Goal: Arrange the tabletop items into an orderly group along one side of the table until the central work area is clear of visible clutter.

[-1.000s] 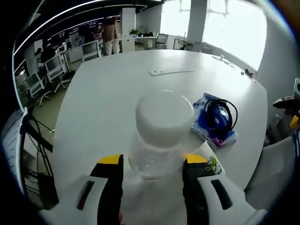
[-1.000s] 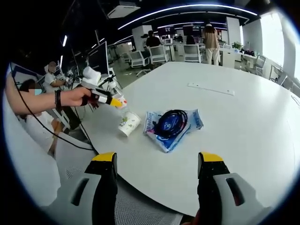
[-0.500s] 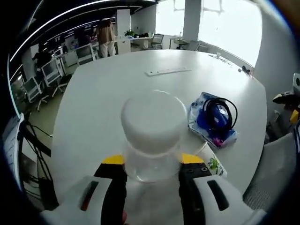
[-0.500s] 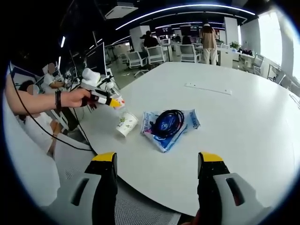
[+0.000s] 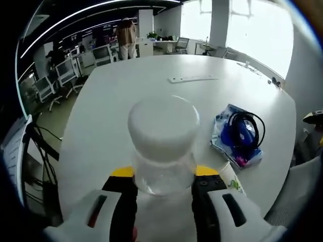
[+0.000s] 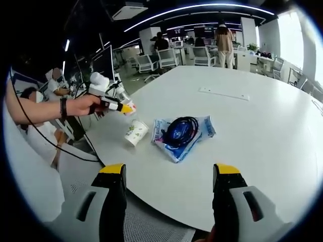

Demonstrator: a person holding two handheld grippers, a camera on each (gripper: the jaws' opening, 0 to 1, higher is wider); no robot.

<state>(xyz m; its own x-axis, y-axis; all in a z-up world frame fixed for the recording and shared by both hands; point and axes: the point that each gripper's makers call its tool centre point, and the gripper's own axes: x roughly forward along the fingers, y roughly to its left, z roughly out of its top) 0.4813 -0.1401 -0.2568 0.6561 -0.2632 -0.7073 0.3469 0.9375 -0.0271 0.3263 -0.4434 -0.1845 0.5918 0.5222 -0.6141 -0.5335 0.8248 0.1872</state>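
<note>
**Jar lifted off the table, destination still to be chosen**

Left gripper view: since a second ago the clear jar with its white lid has come closer into the left claw, whose yellow-tipped jaws have drawn in from either side and are now clamped on the jar's transparent body. The table has slid a little in the picture, which is mostly the camera moving with the hand. To the right lies the blue plastic bag with a coil of black cable on it, and just beside the claw's right jaw a paper cup lies on its side. A flat white strip, probably a power strip, sits well apart toward the far edge. The jar's base is hidden behind the jaws, so I cannot tell whether it is touching the table or clear of it.

Right gripper view: the right claw is spread wide and holds nothing, hovering off the table's near edge. At left, a hand carries the left claw and jar above the table's corner, near the cup and bag; at that size the jar is hard to make out.

In my judgement the step in hand is carrying the jar to one side. The next move calls for setting it down upright near the bag and cup, then bringing the power strip over to join them.
</note>
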